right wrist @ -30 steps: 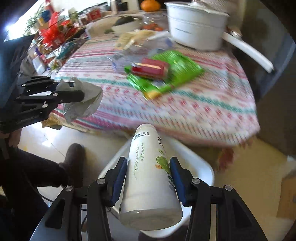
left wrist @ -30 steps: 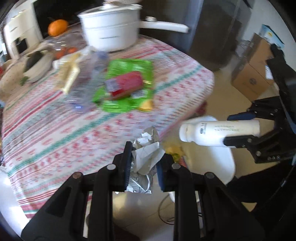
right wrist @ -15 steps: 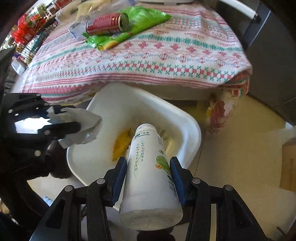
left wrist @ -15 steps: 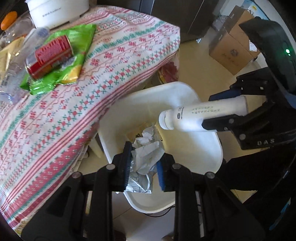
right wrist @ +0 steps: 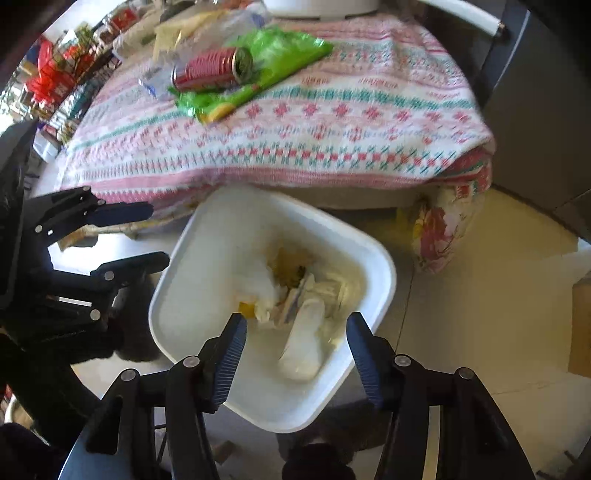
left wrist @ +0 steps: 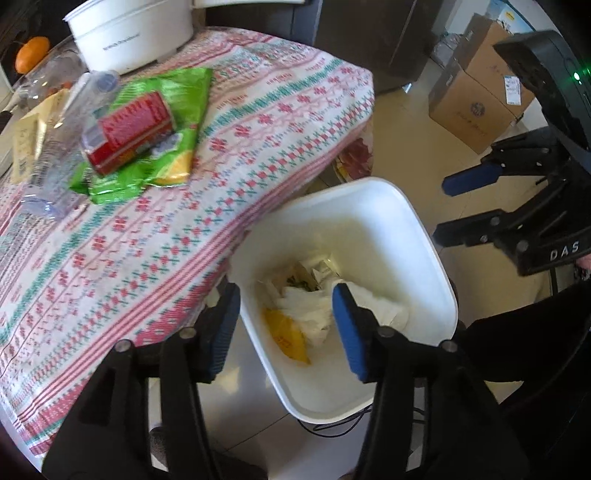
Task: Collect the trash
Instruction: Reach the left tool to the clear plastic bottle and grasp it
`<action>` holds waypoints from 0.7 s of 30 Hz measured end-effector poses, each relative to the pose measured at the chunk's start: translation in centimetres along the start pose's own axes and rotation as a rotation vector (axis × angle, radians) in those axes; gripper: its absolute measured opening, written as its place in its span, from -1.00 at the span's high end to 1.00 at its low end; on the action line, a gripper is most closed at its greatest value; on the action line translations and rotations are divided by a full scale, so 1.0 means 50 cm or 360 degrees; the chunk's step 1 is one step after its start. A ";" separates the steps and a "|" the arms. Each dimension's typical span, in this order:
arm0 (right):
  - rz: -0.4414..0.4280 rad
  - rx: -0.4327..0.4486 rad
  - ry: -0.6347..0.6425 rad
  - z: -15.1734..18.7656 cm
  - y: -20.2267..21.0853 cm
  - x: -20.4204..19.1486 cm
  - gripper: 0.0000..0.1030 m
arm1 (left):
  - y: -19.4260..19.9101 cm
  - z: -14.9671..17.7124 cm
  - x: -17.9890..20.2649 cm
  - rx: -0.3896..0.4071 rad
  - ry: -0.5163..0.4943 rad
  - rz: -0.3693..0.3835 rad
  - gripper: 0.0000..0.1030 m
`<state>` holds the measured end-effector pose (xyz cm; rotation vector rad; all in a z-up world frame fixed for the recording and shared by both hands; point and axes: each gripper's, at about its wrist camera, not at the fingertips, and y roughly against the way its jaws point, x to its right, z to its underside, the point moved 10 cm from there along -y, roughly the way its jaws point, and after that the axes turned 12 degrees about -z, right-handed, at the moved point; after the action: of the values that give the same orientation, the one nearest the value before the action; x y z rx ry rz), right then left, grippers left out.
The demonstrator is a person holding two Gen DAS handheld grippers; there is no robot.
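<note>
Bottle lies tilted in bin (blurred), both grippers empty.

Home dining area: patterned tablecloth, white cooking pot, cardboard boxes.

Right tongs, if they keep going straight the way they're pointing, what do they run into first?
Most likely the white bottle lying in the white bin. The right tongs are open and aimed down into the bin's mouth, with nothing between them and the trash, though depth is hard to judge.
</note>
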<state>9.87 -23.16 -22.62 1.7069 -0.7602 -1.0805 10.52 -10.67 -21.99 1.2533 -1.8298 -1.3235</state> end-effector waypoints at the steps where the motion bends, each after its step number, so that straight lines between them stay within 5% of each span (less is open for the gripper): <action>1: 0.0006 0.0021 -0.0003 -0.005 0.008 0.000 -0.15 | 0.007 -0.002 -0.009 0.0006 0.0017 -0.0005 -0.11; 10: 0.0064 0.0267 0.0018 -0.058 0.089 -0.041 -0.27 | 0.070 -0.042 -0.117 0.0138 0.0207 -0.0146 -0.49; 21: 0.0125 0.0439 0.0032 -0.155 0.108 -0.089 -0.38 | 0.069 -0.079 -0.340 0.0208 0.0558 -0.0450 -0.55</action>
<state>14.96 -18.35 -14.89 1.8972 -0.9915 -0.9359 19.60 3.37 -15.93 1.7428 -1.5523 -1.0486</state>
